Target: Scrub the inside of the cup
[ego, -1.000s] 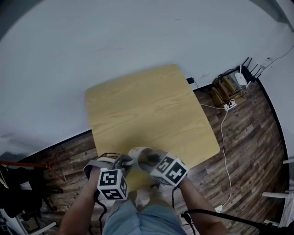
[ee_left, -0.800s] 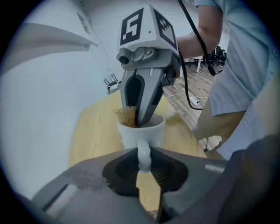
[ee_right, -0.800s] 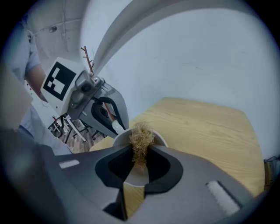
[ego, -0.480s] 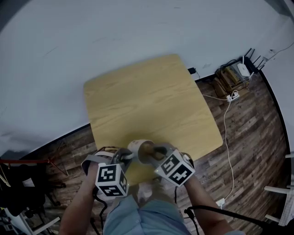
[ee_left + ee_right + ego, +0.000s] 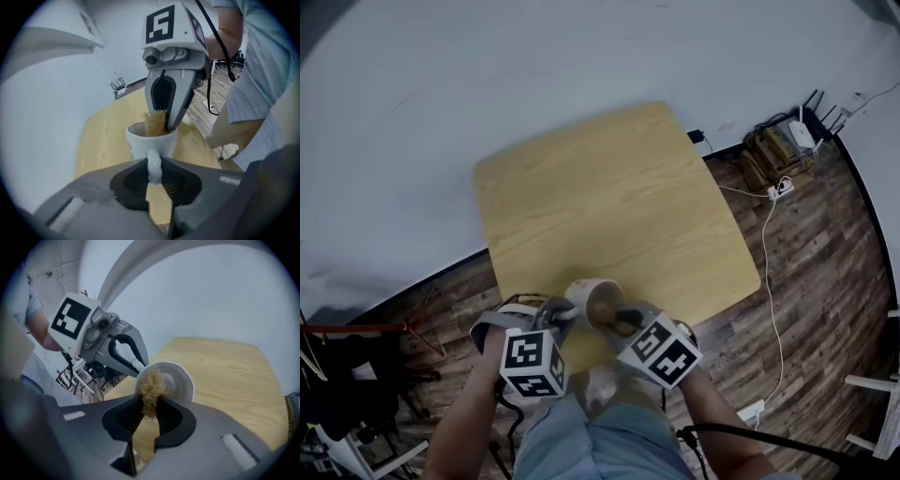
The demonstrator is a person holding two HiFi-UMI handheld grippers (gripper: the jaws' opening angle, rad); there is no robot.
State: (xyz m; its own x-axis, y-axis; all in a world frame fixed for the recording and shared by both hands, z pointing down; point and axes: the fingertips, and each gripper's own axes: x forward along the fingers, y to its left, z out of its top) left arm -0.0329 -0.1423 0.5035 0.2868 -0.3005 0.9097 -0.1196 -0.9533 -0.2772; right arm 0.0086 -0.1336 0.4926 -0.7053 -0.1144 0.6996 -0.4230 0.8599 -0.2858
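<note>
A white cup (image 5: 592, 298) is held over the near edge of the yellow wooden table (image 5: 609, 206), its mouth tipped toward my right gripper. My left gripper (image 5: 562, 317) is shut on the cup's handle (image 5: 154, 165), which shows clamped between its jaws in the left gripper view, where the gripper (image 5: 154, 180) looks along the cup (image 5: 151, 143). My right gripper (image 5: 614, 319) is shut on a golden wire scrubber (image 5: 151, 390), and the tuft reaches into the cup's mouth (image 5: 171, 378). In the left gripper view the scrubber (image 5: 154, 123) sticks down inside the rim.
The rest of the tabletop beyond the cup is bare wood. A white wall rises behind the table. Cables, a power strip and a router (image 5: 778, 187) lie on the plank floor at the right. The person's legs (image 5: 591, 441) are right below the grippers.
The right gripper has shifted slightly at the cup's mouth, with the scrubber staying inside. The left gripper and the cup have kept still.
</note>
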